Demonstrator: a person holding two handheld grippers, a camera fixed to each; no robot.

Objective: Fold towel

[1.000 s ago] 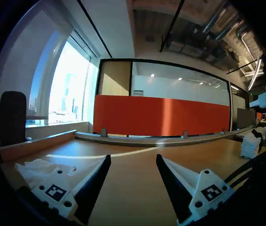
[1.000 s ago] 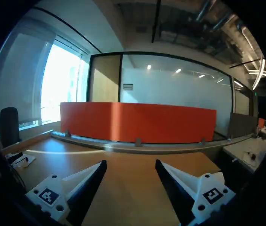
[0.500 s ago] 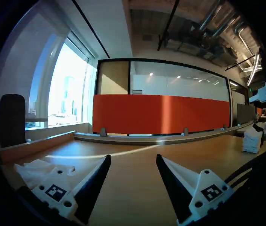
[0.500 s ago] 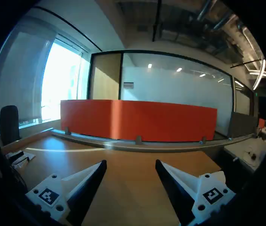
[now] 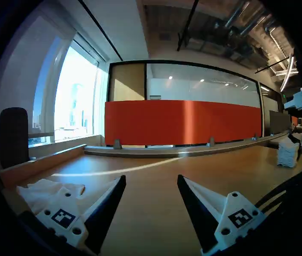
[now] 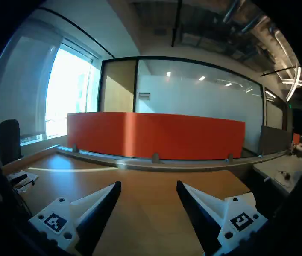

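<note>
A crumpled white towel (image 5: pixel 44 190) lies on the wooden table (image 5: pixel 151 164), low at the left of the left gripper view, partly hidden behind the left finger. My left gripper (image 5: pixel 151 177) is open just above the table, with nothing between its fingers. A stack of folded white towels (image 5: pixel 287 152) stands at the far right of that table. In the right gripper view my right gripper (image 6: pixel 148 183) is also open and empty over bare wood (image 6: pixel 151 187).
An orange partition (image 5: pixel 183 123) on a metal rail runs along the table's far edge. A black chair back (image 5: pixel 13 134) stands at the left by the bright window. In the right gripper view a small white and black object (image 6: pixel 20 179) lies at the table's left edge.
The left gripper view has tipped slightly, so the partition and the towel stack sit a little higher in frame. The right gripper view has hardly shifted. Both grippers stay open.
</note>
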